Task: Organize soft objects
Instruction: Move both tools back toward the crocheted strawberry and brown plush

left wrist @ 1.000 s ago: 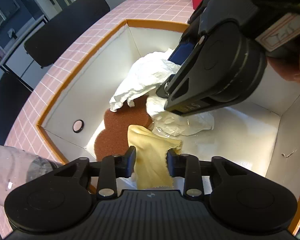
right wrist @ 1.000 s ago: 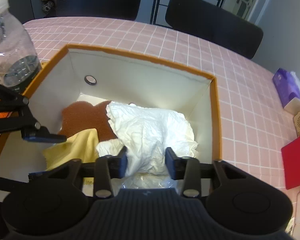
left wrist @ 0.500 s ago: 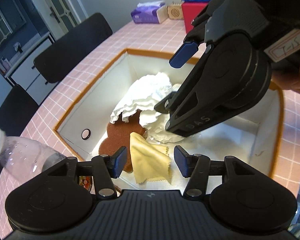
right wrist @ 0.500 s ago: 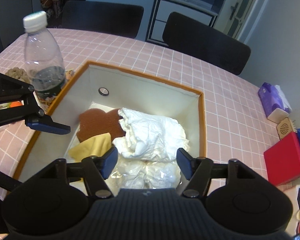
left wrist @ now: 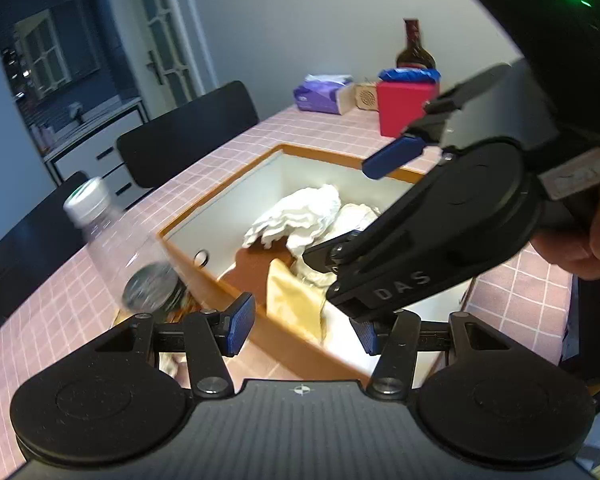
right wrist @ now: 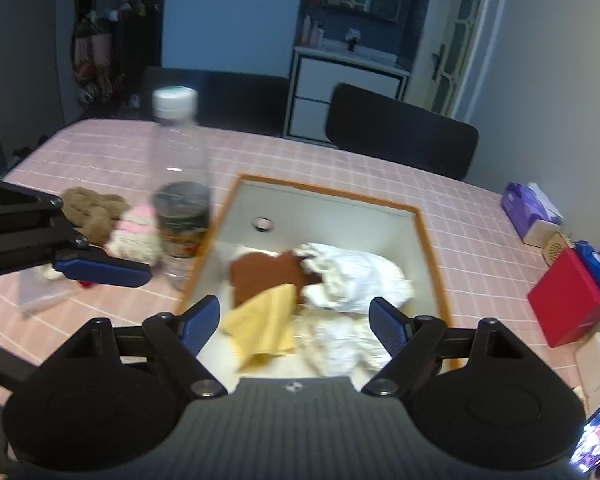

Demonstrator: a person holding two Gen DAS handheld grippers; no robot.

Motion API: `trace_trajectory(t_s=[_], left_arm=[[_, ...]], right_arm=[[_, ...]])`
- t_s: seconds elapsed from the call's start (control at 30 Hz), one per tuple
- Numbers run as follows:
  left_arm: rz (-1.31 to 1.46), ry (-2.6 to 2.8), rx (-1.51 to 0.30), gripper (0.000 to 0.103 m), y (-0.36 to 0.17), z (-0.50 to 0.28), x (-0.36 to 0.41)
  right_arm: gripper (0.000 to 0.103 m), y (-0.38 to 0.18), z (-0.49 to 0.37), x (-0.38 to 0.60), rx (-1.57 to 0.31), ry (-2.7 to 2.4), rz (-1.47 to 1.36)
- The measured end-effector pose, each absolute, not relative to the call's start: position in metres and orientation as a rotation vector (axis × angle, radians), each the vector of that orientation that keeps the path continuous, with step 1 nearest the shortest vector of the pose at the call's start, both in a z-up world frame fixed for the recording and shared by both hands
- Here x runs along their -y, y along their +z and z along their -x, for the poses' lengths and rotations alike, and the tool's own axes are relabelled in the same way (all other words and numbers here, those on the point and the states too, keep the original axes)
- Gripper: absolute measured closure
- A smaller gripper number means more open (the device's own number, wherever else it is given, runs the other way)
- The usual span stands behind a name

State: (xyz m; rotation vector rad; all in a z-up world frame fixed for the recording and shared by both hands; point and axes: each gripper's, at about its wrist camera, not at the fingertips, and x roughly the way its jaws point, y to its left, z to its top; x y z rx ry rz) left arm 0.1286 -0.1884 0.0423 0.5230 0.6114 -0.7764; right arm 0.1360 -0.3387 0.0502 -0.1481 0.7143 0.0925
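An orange-rimmed white box (right wrist: pixel 430 240) holds a yellow cloth (right wrist: pixel 266 322), a brown heart-shaped pad (right wrist: pixel 266 274), a crumpled white cloth (right wrist: pixel 360 280) and a clear bag of white stuff (right wrist: pixel 340 344). My right gripper (right wrist: pixel 296 318) hovers above the box's near side; its jaws are opening with nothing between them. My left gripper (left wrist: pixel 302 326) is open and holds nothing, above the box's near corner, with the yellow cloth (left wrist: pixel 292 300) below it. A brown plush (right wrist: pixel 92 208) and a pink-and-white knitted toy (right wrist: pixel 136 236) lie on the table left of the box.
A clear plastic bottle (right wrist: pixel 180 184) stands by the box's left rim, close to the toys. At the right are a red box (right wrist: pixel 568 300), a purple tissue pack (right wrist: pixel 528 208) and a dark glass bottle (left wrist: pixel 414 54). Black chairs line the far side of the pink tiled table (right wrist: pixel 340 168).
Both grippers rose and drew back out of the box while their jaws widened. The left let go of the yellow cloth, the right of the white cloth; both now lie in the box.
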Motion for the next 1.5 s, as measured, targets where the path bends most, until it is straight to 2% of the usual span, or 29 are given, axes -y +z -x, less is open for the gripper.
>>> trace_trajectory(t_s=[0.2,0.33,0.93,1.13,1.23,1.3,1.5], left_arm=[[-0.407,-0.736,-0.567,0.033,0.042,-0.109,0.145],[-0.327,-0.729,-0.538,0.034,0.038,-0.097,0.118],[-0.057,-0.462,-0.584,0.035,-0.015,-0.095,0.0],[-0.058,-0.357,-0.585,0.036,-0.033,-0.101,-0.027],[-0.057,-0.304,-0.597,0.038,-0.039,-0.107,-0.037],[-0.071,-0.28,-0.602,0.043,-0.042,-0.113,-0.041],[-0.099,-0.259,-0.601,0.043,-0.037,-0.138,-0.046]], right_arm=[[0.021,0.051,-0.109,0.306,-0.643,0.126,0.108],[0.013,0.043,-0.099,0.288,-0.619,0.149,0.093],[0.013,-0.017,-0.096,0.199,-0.504,0.205,0.02],[0.014,-0.044,-0.118,0.186,-0.579,0.229,-0.036],[0.017,-0.055,-0.131,0.181,-0.617,0.224,-0.032],[0.023,-0.06,-0.14,0.179,-0.634,0.23,-0.039],[0.03,-0.066,-0.167,0.162,-0.631,0.283,0.018]])
